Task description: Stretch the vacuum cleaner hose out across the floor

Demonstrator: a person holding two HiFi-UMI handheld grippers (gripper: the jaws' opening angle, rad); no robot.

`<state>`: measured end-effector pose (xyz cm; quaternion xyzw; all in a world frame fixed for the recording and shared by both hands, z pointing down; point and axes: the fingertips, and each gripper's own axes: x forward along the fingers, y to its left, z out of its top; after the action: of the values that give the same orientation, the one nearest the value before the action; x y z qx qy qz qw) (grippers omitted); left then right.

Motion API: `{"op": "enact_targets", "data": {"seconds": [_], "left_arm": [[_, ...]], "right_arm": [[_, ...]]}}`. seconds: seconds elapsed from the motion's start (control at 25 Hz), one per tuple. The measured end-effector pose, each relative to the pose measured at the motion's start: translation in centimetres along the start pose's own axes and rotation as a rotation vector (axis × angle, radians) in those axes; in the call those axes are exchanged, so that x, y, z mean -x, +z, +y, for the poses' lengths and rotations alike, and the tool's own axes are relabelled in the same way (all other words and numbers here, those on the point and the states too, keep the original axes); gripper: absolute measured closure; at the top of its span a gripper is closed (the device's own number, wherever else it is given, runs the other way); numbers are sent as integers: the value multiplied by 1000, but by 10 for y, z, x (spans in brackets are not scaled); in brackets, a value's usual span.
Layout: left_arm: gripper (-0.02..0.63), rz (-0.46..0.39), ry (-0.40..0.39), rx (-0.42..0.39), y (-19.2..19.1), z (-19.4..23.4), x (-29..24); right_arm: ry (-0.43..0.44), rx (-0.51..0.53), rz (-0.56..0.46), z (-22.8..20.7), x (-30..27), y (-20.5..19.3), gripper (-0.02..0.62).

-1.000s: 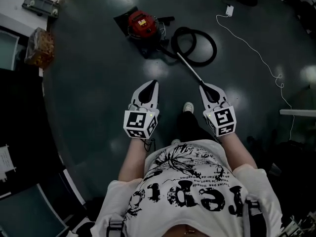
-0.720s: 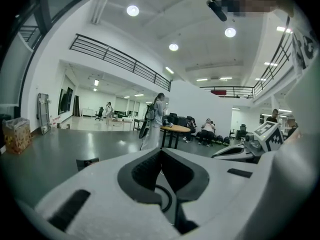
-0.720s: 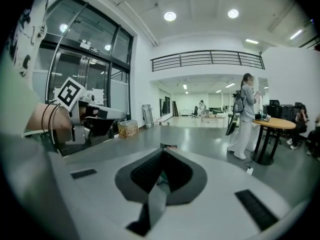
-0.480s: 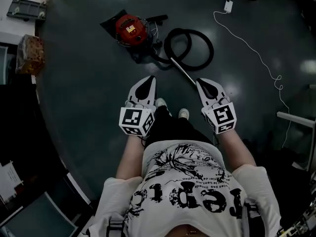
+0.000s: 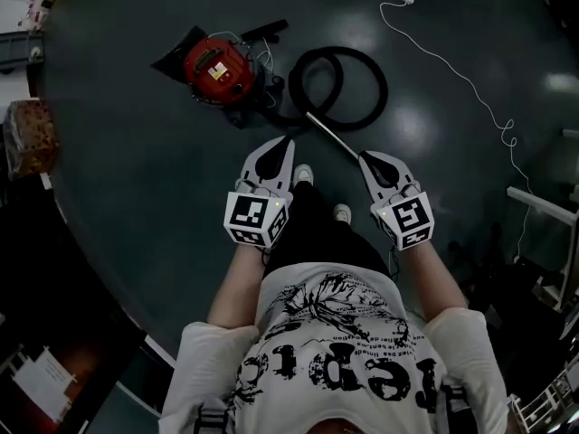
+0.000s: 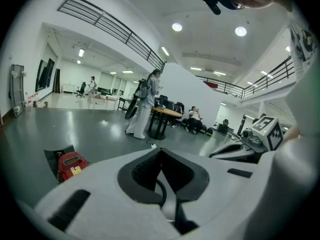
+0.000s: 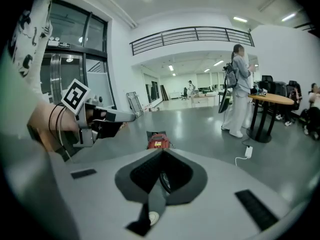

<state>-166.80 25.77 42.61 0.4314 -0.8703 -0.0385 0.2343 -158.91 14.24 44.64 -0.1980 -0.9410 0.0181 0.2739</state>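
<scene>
Walked up closer, so on this big hall's dark glossy floor [image 5: 136,170] the red vacuum cleaner [image 5: 217,69] and its coiled hose [image 5: 384,87] beside it now sit just ahead of the left gripper [image 5: 288,140] and right gripper [image 5: 365,156], both clamped shut, holding nothing.

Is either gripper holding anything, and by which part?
Nothing is held. The left gripper and right gripper are both shut and empty; the hose lies coiled ahead, apart from both.
</scene>
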Motion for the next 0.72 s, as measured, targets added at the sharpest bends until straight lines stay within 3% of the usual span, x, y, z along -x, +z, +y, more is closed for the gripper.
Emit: {"op": "enact_targets", "data": {"seconds": [0.16, 0.32, 0.48, 0.6, 0.72], "left_arm": [[601, 115, -113, -69, -43, 20, -46], [603, 218, -199, -86, -116, 36, -92], [603, 249, -260, -93, -206, 43, -135], [603, 255, -286, -168, -278, 46, -173], [601, 278, -325, -242, -359, 49, -210]], "right_arm": [[62, -21, 38, -16, -56, -25, 594], [108, -81, 76, -32, -113, -89, 592], [138, -109, 104, -37, -154, -184, 591], [124, -78, 139, -53, -170, -274, 589], [130, -106, 162, -70, -187, -367, 543]]}}
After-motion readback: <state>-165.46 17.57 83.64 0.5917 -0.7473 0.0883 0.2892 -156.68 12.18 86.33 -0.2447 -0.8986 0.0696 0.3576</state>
